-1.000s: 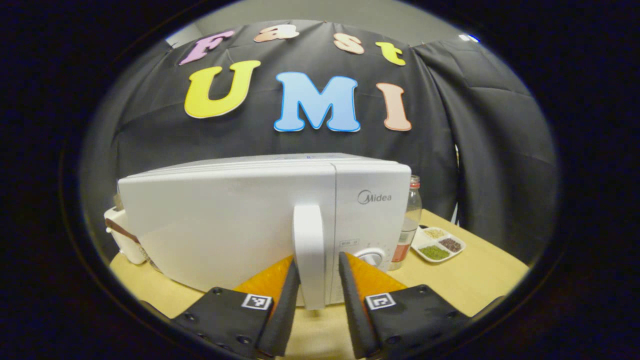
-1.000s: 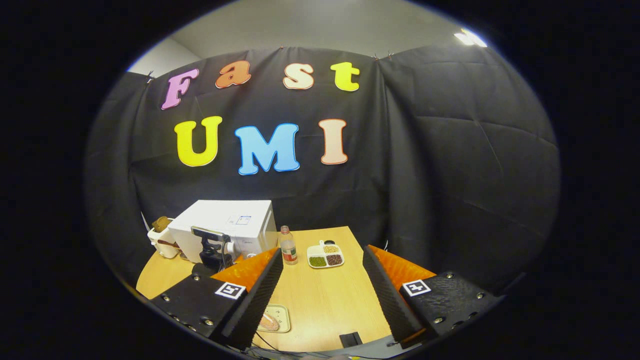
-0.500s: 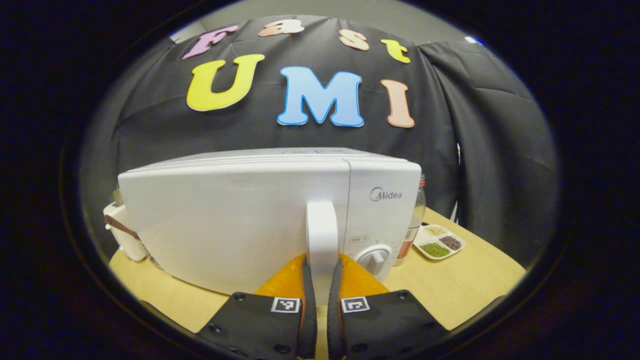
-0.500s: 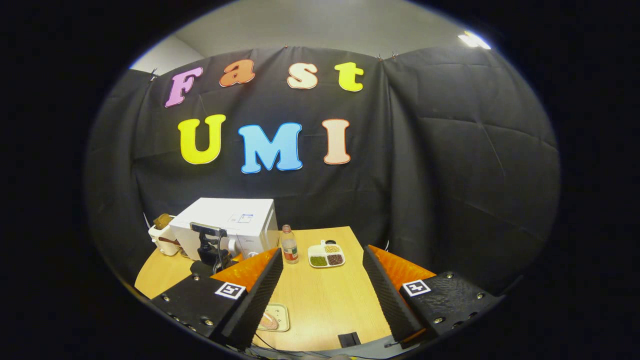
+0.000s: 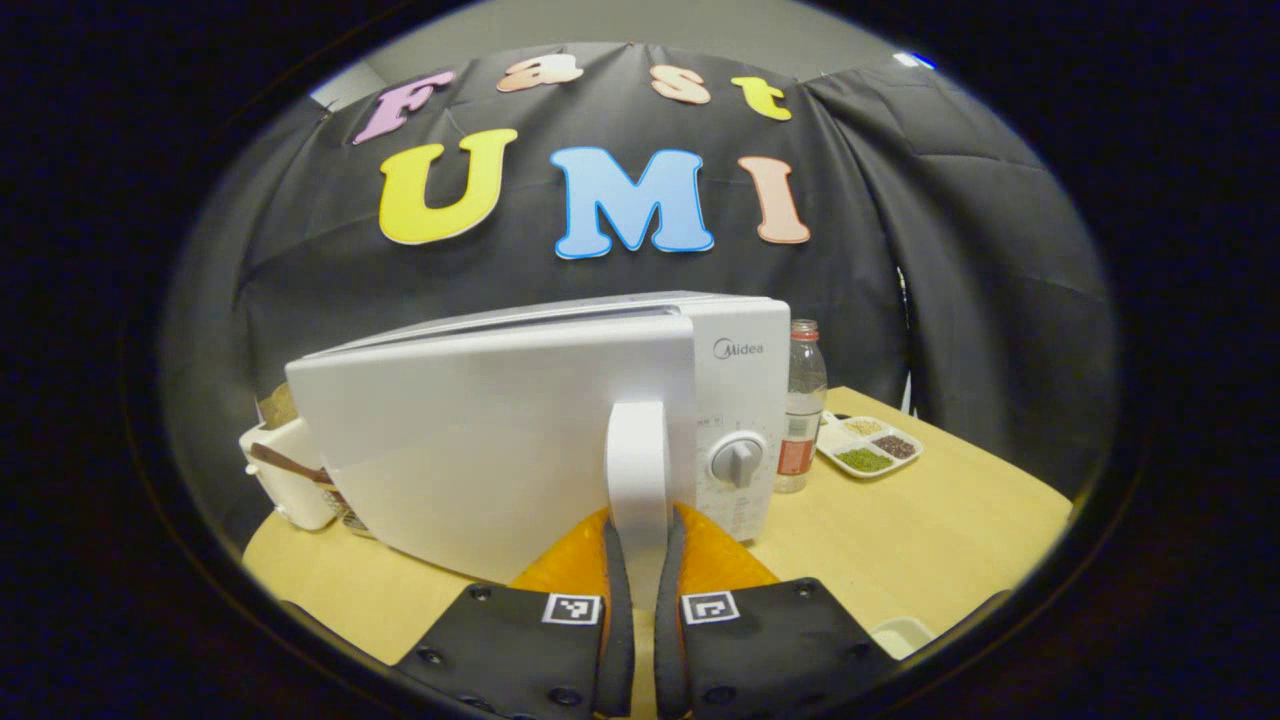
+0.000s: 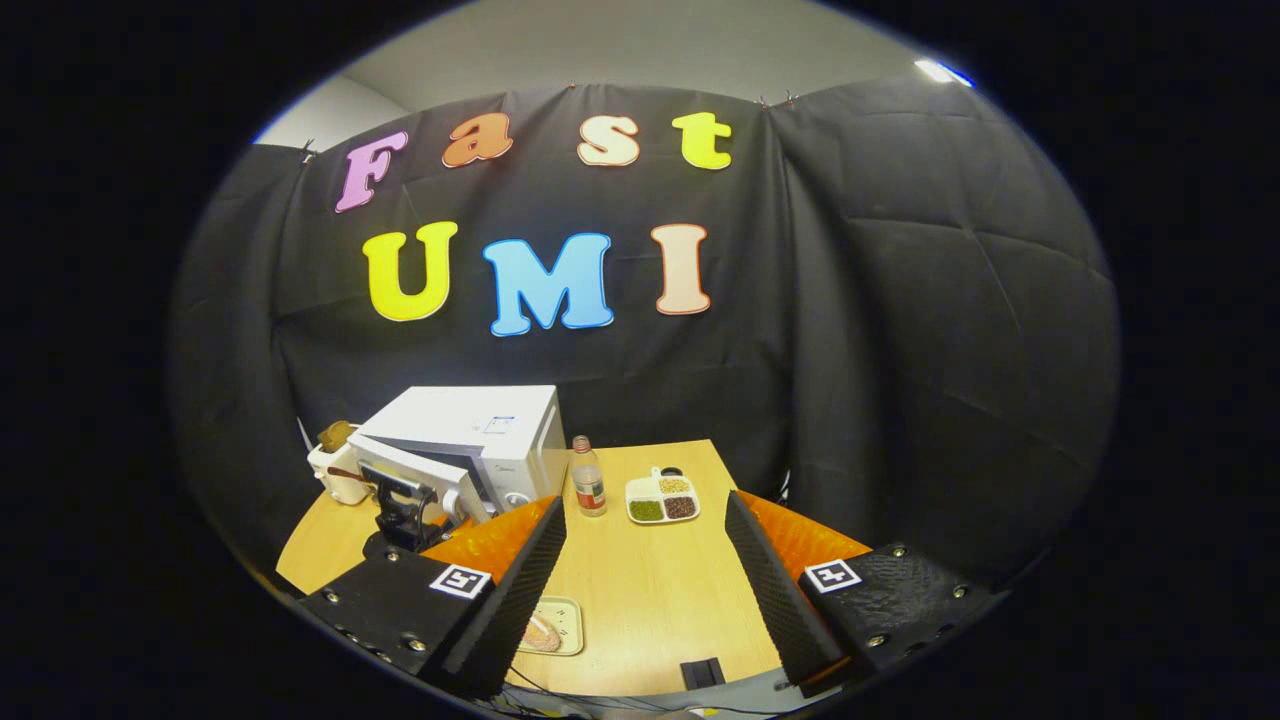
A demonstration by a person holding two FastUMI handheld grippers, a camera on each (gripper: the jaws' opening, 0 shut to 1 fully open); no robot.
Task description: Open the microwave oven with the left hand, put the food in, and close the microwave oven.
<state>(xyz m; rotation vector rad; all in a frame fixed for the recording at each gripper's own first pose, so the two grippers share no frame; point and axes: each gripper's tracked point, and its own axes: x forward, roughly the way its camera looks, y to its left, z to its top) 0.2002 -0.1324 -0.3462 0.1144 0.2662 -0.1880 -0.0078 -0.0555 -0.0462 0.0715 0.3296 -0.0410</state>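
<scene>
While left claw [image 5: 640,600] stays clamped on handle [image 5: 638,470], door [image 5: 480,440] swung ajar (right claw [image 6: 640,580] apart).

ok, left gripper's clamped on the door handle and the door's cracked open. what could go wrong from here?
1. The left gripper grips only the lower end of the handle; as the door swings on its arc, the fingers could slip off.
2. Pulling might drag the microwave along the table rather than open it further.
3. The bottle stands close beside the microwave, so a shift could tip it.
</scene>
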